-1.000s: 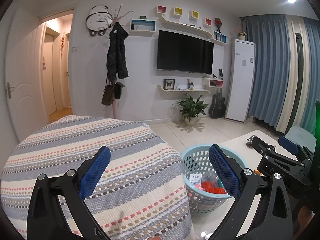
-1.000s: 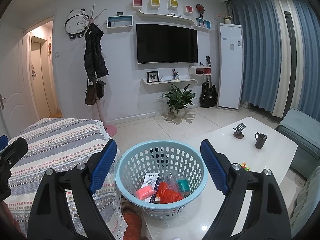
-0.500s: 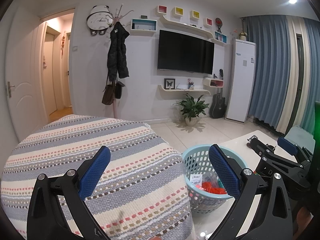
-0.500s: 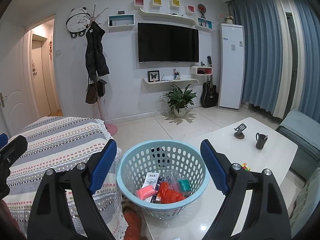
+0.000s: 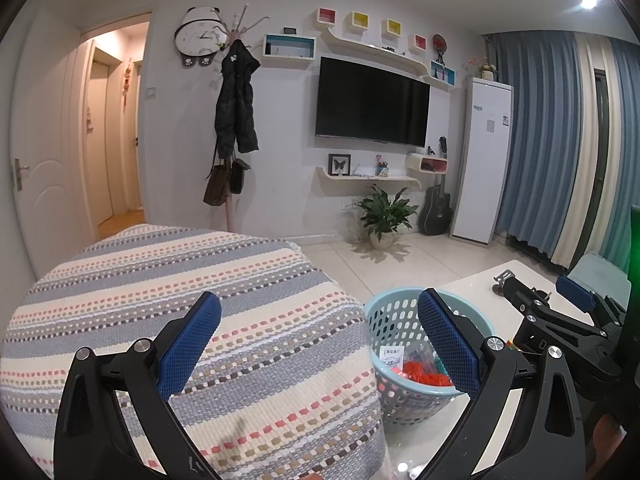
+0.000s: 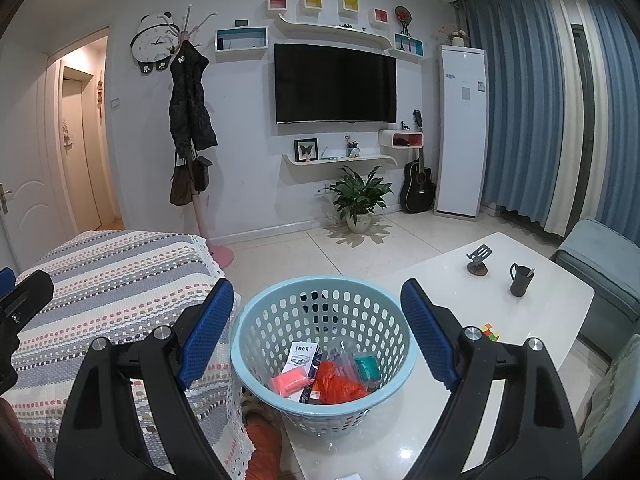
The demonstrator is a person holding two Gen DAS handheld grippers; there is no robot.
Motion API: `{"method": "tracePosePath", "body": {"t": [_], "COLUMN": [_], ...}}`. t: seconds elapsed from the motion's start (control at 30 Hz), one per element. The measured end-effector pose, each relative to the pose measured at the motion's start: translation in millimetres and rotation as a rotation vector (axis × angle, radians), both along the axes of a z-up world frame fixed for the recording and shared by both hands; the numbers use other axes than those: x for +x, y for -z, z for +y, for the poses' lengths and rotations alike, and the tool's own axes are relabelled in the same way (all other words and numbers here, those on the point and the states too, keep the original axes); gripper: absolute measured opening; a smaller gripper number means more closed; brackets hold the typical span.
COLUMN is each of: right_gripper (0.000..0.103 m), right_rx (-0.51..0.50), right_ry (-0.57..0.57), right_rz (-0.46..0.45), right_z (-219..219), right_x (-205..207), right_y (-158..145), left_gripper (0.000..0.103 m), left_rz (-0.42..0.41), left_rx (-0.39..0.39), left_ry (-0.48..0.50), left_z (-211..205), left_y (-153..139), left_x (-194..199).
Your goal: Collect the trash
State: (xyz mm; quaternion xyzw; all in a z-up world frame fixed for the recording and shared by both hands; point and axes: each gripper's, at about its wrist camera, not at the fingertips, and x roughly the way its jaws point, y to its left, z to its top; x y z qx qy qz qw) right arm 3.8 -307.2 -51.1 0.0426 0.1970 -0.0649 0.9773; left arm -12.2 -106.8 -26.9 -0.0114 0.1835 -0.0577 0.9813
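Observation:
A light blue perforated basket (image 6: 256,344) stands on the near corner of a white table (image 6: 540,312). It holds trash: a pink piece (image 6: 290,382), an orange bag (image 6: 338,384), a teal piece (image 6: 366,366) and a white and black packet (image 6: 302,356). My right gripper (image 6: 318,332) is open and empty, its jaws spread either side of the basket, above it. My left gripper (image 5: 320,340) is open and empty over the striped cover (image 5: 160,280); the basket (image 5: 386,320) lies by its right finger.
On the table stand a black cup (image 6: 520,278), a small black stand (image 6: 478,260) and a colour cube (image 6: 491,331). A teal seat (image 6: 600,256) is at the right. A potted plant (image 6: 360,196), guitar (image 6: 418,182) and coat rack (image 6: 190,120) line the far wall.
Both views have shifted very slightly; the grippers stay open and the basket's contents are the same.

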Motion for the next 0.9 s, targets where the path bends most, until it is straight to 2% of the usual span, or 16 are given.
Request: {"method": "tracePosePath", "body": {"t": [0.9], "right_gripper": [0.081], "right_rx": [0.000], "right_ry": [0.001], "right_rz": [0.009], "right_z": [-0.3], "right_x": [-1.0], "right_y": [1.7], "left_gripper": [0.095], "left_rz": [-0.001], "left_rx": [-0.001], "left_ry": [0.001], "left_z": [-1.4], "left_y": [1.6], "left_x": [-2.0]}}
